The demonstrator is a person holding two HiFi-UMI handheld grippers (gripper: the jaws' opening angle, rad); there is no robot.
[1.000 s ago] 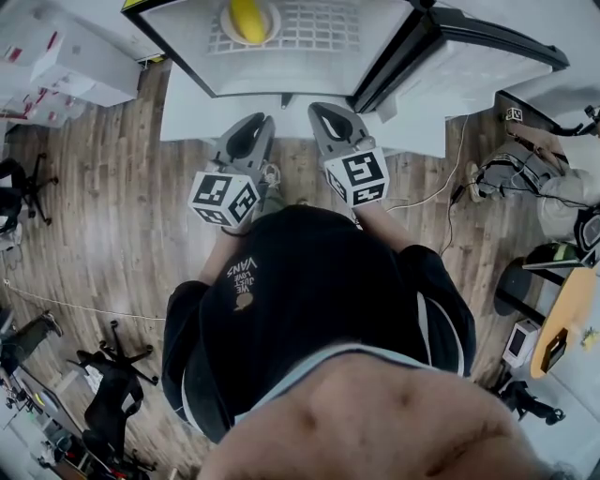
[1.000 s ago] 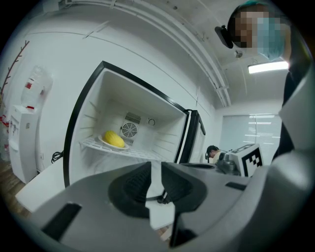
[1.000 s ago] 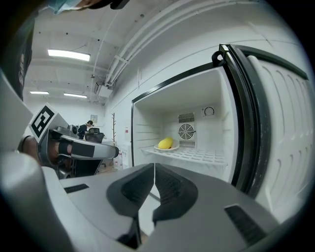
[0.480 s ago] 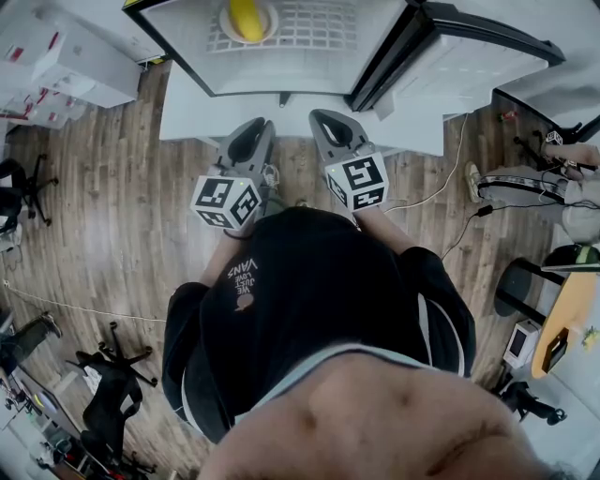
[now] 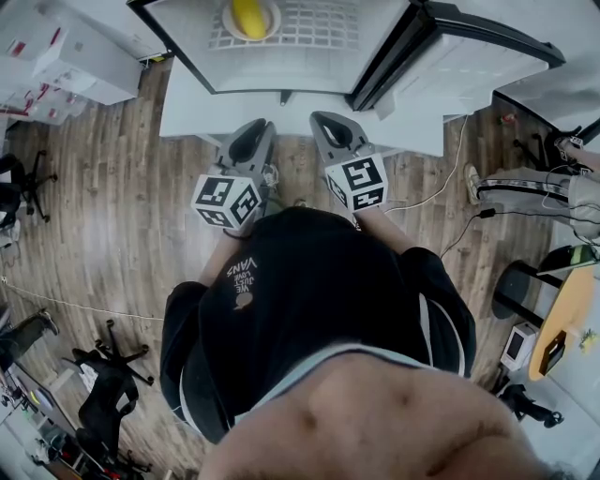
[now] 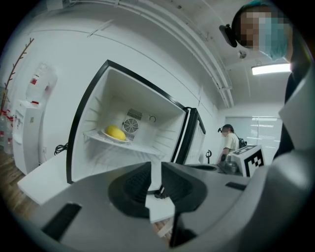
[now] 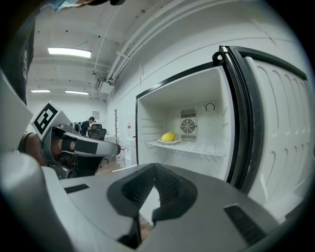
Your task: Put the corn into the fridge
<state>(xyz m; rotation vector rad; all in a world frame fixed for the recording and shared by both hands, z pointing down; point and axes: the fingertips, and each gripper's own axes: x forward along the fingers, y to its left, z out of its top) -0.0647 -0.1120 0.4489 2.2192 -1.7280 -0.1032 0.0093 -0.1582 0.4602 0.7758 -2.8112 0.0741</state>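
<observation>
Corn (image 5: 248,17) is lying on a white plate (image 7: 169,141) on the wire shelf (image 5: 319,23) inside the open fridge (image 6: 96,120). It is sitting toward the shelf's left end in the head view, just in front of the round fan grille (image 7: 188,126) on the back wall. Fridge door (image 5: 469,61) is hanging swung wide to the right. Both grippers are hovering side by side in front of the fridge opening, pointing roughly level at it, well apart from the corn and touching nothing. Left gripper (image 6: 156,166) is showing a narrow slit between its jaws, with only the white fridge front visible through it and nothing pinched. Right gripper (image 7: 155,167) is sitting with jaws pressed together at the tips, empty. The person holding them is standing on the wooden floor (image 5: 112,206) facing the fridge. Another person (image 6: 229,140) is standing in the background of the left gripper view, past the door edge.
</observation>
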